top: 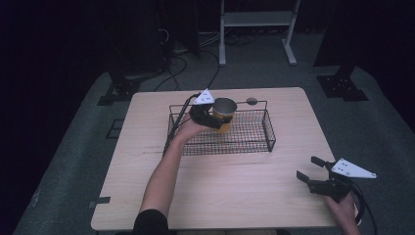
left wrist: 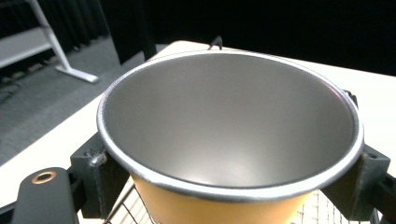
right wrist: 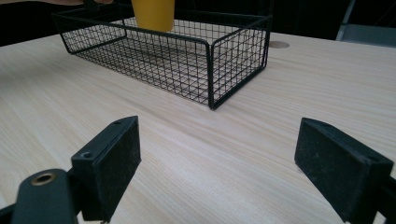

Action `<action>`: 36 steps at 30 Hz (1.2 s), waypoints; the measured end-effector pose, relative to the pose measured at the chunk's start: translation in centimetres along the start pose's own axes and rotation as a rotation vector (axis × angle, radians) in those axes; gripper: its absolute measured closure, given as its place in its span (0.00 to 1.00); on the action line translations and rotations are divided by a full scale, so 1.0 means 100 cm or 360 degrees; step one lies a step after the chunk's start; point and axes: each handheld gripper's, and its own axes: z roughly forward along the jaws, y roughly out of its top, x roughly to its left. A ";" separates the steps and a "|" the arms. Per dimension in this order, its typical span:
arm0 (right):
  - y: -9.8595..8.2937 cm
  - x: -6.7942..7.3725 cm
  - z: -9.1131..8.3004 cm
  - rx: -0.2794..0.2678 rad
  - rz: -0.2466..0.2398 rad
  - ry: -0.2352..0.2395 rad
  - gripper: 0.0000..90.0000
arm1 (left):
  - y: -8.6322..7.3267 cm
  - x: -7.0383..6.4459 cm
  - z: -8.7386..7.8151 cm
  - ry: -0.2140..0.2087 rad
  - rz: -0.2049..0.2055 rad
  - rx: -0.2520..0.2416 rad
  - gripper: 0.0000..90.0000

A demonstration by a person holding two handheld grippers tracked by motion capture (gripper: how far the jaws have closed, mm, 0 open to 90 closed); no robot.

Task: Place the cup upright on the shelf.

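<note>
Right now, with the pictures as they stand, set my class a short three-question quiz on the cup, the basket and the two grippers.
1. True or false: the left gripper grips the yellow cup by its sides.
2. Where is the cup in relation to the wire basket? A) on the table outside it B) over its inside C) under it
3. Fill in: the right gripper has its jaws ____ with nothing between them, above the bare table.

Key
1. True: in the left gripper view the jaws sit against both sides of the cup below its metal rim.
2. B
3. open
</note>
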 end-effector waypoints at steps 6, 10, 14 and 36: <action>0.000 0.000 0.000 0.0001 -0.0003 0.0000 0.15 | -0.009 0.004 0.007 -0.0048 0.0004 0.0089 0.15; 0.000 0.000 0.000 0.0001 -0.0004 0.0000 0.15 | -0.012 0.006 0.010 -0.0068 0.0006 0.0121 0.15; 0.000 0.000 0.000 0.0001 -0.0003 0.0001 0.15 | -0.016 0.007 0.012 -0.0077 0.0010 0.0181 0.13; 0.000 0.000 0.000 -0.0001 -0.0009 0.0004 0.15 | -0.018 0.004 0.013 -0.0083 0.0065 0.0230 0.07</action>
